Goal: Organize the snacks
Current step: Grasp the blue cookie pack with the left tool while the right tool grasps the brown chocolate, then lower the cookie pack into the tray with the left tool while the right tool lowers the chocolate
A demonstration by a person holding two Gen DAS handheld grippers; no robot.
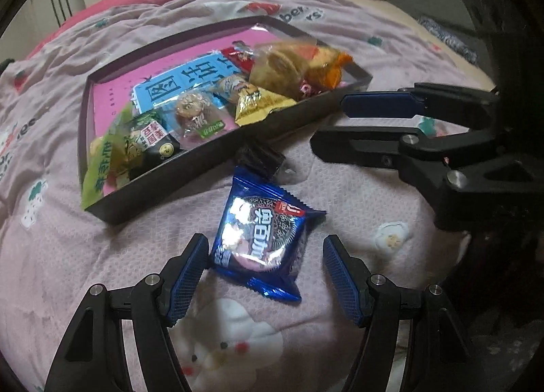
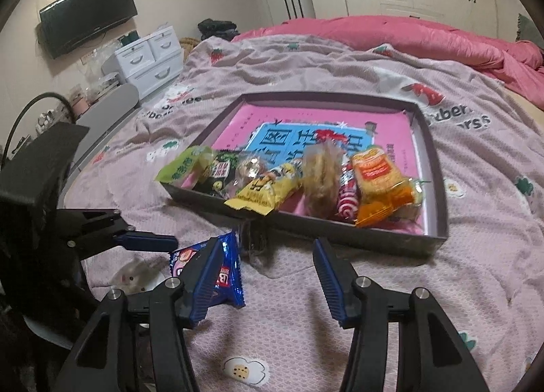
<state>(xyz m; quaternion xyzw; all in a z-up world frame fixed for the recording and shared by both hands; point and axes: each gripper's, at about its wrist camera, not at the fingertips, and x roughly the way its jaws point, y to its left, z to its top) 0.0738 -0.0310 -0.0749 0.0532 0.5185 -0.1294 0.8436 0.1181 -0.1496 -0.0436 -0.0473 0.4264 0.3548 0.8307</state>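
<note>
We hold the left tool [image 1: 265,276] open around the blue cookie packet [image 1: 261,245], which lies on the bed [image 1: 357,188] just before the tray [image 1: 170,184] of snacks; its pads stand clear. Our right tool [image 2: 265,276] is open and empty beside it.

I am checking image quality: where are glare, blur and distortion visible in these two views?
Left wrist view: glare whitens the blue cookie packet, and the tray bows from fisheye distortion. Right wrist view: the snacks in the tray look smeared, and dark vignetting fills the corners.
</note>
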